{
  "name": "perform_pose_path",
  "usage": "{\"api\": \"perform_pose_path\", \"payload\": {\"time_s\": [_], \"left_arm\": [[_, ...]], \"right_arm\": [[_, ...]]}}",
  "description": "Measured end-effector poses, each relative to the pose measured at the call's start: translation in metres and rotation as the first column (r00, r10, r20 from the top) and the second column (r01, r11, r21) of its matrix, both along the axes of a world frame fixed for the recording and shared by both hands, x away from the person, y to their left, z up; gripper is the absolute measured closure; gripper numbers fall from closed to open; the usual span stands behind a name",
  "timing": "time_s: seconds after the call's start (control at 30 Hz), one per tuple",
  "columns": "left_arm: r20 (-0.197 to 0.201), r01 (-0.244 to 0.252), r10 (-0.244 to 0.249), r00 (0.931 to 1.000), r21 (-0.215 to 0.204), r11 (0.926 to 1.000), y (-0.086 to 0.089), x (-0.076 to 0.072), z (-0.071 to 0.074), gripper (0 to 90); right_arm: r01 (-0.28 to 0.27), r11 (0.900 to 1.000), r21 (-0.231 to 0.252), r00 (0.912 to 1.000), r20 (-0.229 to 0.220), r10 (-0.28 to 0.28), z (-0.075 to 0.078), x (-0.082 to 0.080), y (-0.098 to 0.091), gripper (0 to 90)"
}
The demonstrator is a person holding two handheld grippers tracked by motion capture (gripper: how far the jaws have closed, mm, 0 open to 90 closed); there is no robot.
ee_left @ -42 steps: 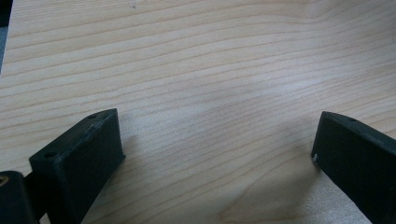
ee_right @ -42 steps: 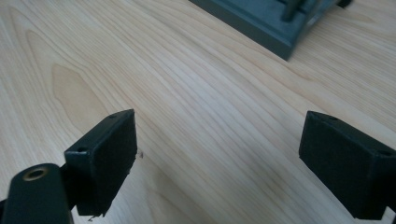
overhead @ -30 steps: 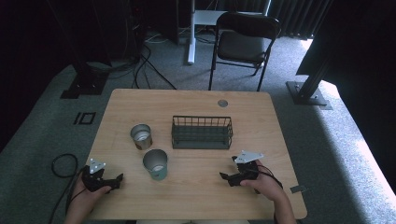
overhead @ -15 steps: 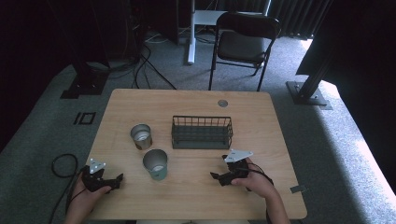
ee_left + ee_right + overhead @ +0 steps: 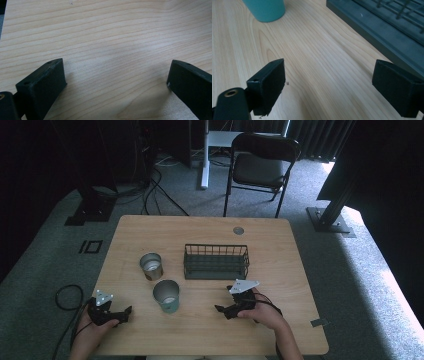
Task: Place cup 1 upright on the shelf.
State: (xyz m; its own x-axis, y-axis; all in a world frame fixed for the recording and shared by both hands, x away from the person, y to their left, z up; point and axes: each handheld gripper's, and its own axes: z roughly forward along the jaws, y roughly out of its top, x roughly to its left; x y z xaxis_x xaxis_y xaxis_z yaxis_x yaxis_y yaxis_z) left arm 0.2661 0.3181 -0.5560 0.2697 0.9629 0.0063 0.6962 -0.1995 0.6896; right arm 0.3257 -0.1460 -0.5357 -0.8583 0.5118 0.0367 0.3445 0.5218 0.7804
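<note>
Wooden table (image 5: pixel 280 245), light grain, carrying four items. Teal cup (image 5: pixel 166 296): upright, near-left of centre, between the two grippers. Metal cup (image 5: pixel 151 266): upright, just beyond the teal cup and slightly left, apart from it. Wire basket (image 5: pixel 216 261): dark, centre, right of the metal cup. Right gripper (image 5: pixel 223 309): held in a hand at near centre-right, jaws spread wide with nothing between them, pointing left toward the teal cup (image 5: pixel 265 9); basket base (image 5: pixel 372 27) lies to its far right. Left gripper (image 5: pixel 124 312): at the near-left edge, jaws likewise released, low over bare wood (image 5: pixel 112 37). Chair (image 5: pixel 260 165): on the floor beyond the table
</note>
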Motion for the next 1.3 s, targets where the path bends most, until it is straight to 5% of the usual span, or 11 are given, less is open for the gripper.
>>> {"api": "perform_pose_path", "payload": {"time_s": [1.3], "left_arm": [[0.0,0.001,-0.001,1.0,0.001,1.0,0.0,0.0,0.0,2.4]], "right_arm": [[-0.135,0.99,0.041,0.9907,0.025,0.134,0.007,-0.002,0.063,11.1]]}}
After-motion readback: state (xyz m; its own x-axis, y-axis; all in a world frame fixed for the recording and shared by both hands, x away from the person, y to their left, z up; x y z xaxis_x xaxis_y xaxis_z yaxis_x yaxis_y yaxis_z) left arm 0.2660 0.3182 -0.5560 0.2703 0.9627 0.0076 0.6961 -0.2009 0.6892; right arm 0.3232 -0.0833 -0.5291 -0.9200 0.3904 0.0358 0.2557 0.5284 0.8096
